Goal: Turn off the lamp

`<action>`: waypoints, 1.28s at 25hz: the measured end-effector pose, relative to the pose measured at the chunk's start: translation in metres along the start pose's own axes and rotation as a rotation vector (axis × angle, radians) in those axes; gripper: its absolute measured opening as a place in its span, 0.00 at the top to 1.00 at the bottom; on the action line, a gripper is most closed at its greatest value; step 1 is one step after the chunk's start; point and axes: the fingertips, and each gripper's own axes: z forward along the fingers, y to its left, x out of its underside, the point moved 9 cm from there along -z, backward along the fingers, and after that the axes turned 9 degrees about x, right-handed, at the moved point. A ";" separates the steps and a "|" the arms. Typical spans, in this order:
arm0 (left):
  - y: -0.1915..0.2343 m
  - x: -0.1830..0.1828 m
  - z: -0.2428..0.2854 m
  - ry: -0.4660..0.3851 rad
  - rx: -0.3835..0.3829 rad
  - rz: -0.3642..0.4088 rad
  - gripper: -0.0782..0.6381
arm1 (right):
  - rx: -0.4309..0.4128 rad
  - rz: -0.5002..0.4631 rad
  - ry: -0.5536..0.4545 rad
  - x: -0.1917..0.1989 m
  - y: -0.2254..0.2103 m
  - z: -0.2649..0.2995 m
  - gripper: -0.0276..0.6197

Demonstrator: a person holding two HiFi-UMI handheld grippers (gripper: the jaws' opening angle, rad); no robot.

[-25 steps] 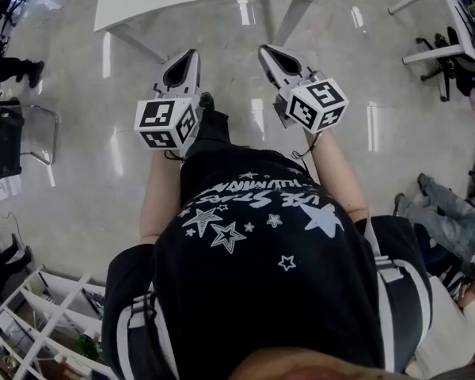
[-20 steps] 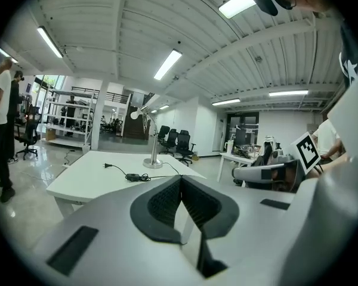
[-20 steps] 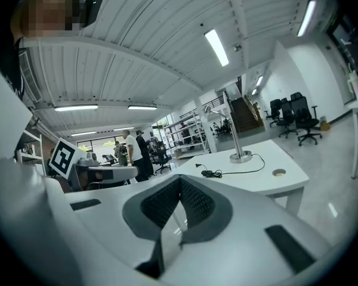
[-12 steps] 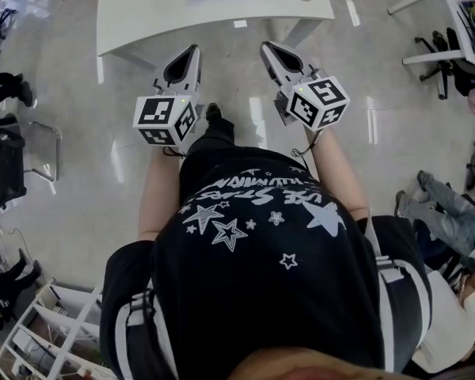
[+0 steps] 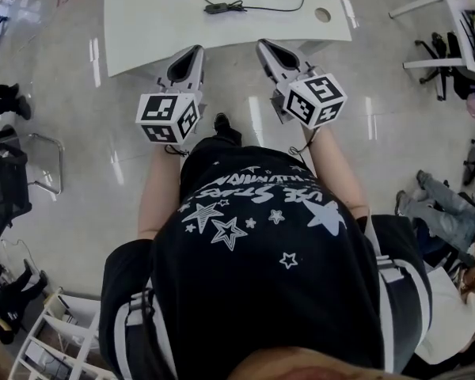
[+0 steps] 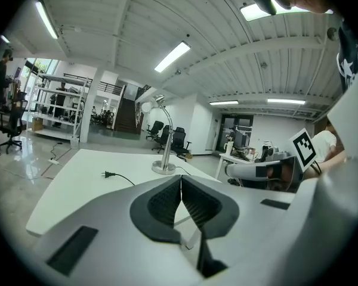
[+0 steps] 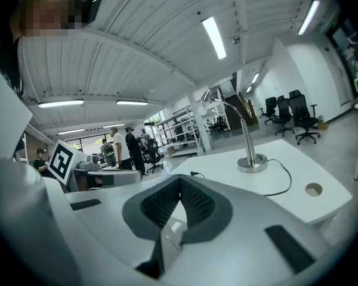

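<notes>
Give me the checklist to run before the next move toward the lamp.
1. Lamp located: ok, upright on the table.
2. Lamp in reach: not ok, it stands well across the table, likely too far.
3. Left gripper free: ok, fingers together, nothing between.
4. Right gripper free: ok, fingers together, nothing between.
5. Switch found: cannot tell.
6. Lamp lit: cannot tell; a plug lies loose on the table.

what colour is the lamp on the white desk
Silver: the lamp has a shiny metal stem and round base. It shows best in the right gripper view.
</notes>
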 end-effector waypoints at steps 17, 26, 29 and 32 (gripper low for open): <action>0.073 -0.001 0.038 0.079 0.092 0.021 0.87 | 0.066 0.025 0.034 -0.011 -0.005 0.083 0.95; 0.092 0.002 0.068 0.142 0.067 0.047 0.87 | 0.029 0.015 0.064 -0.015 -0.037 0.130 0.95; 0.103 0.004 0.077 0.165 0.074 0.047 0.87 | 0.011 0.007 0.078 -0.016 -0.042 0.151 0.95; 0.113 0.008 0.092 0.196 0.082 0.038 0.87 | -0.001 -0.001 0.102 -0.012 -0.050 0.168 0.95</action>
